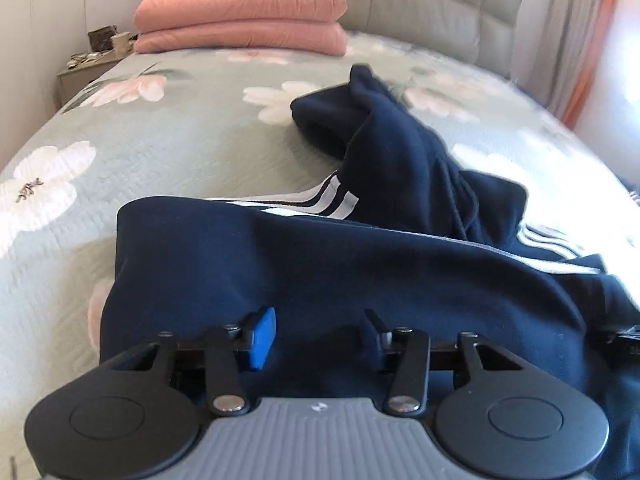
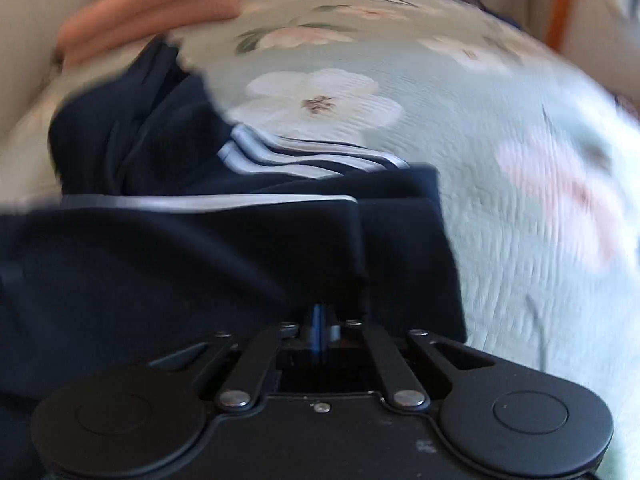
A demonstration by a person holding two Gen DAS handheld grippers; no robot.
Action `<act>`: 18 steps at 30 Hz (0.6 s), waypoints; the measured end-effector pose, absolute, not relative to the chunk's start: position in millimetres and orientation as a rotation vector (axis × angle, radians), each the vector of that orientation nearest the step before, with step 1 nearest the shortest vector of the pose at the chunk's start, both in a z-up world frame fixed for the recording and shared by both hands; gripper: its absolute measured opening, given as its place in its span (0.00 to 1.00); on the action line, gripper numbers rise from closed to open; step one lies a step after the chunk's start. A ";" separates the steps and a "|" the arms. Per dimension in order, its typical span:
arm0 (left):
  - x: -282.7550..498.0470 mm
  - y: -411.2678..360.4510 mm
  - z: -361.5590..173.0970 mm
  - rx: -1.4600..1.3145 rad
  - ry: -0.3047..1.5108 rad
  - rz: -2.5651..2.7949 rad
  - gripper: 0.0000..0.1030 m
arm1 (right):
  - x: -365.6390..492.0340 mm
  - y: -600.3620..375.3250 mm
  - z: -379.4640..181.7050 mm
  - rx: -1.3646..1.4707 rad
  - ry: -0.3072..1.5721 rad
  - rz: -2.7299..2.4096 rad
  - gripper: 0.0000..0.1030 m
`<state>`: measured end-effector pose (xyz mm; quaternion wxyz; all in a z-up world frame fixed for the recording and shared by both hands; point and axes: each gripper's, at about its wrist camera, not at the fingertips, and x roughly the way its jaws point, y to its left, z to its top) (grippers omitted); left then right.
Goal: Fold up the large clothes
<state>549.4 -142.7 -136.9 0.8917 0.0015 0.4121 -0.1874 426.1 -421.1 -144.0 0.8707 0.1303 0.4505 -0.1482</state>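
Navy track garment (image 1: 320, 272) with white stripes lies crumpled on the floral bedspread (image 1: 160, 152), directly beyond the left gripper (image 1: 316, 340), whose fingers are spread apart over the near fold. A folded pink quilt (image 1: 240, 16) sits far back. In the blurred right view, the right gripper (image 2: 320, 328) is pressed together, pinching the garment's near edge (image 2: 200, 260).

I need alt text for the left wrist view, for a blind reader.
The open left hand-held gripper hovers over a navy garment with white stripes on a floral bedspread. A folded pink blanket lies by the headboard.
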 end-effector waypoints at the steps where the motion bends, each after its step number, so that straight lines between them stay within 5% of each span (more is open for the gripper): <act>1: 545.4 -138.2 -140.3 0.001 0.830 -0.411 0.49 | 425.7 -426.4 -142.5 0.308 0.954 -0.307 0.00; 3: 536.1 -134.4 -146.5 0.021 0.773 -0.443 0.52 | 433.4 -427.7 -132.7 0.323 0.970 -0.301 0.01; 5: 526.1 -137.8 -152.2 0.054 0.718 -0.457 0.60 | 438.5 -426.0 -114.8 0.326 0.903 -0.241 0.12; 9: 509.1 -157.5 -162.1 0.166 0.638 -0.465 0.84 | 492.1 -406.1 -75.9 0.239 0.763 -0.100 0.19; 16: 513.0 -148.4 -171.4 0.096 0.621 -0.531 0.97 | 657.2 -375.0 -66.8 0.194 0.671 0.115 0.20; 18: 511.0 -152.1 -173.8 0.121 0.612 -0.537 0.99 | 701.4 -371.8 -70.0 0.223 0.677 0.098 0.29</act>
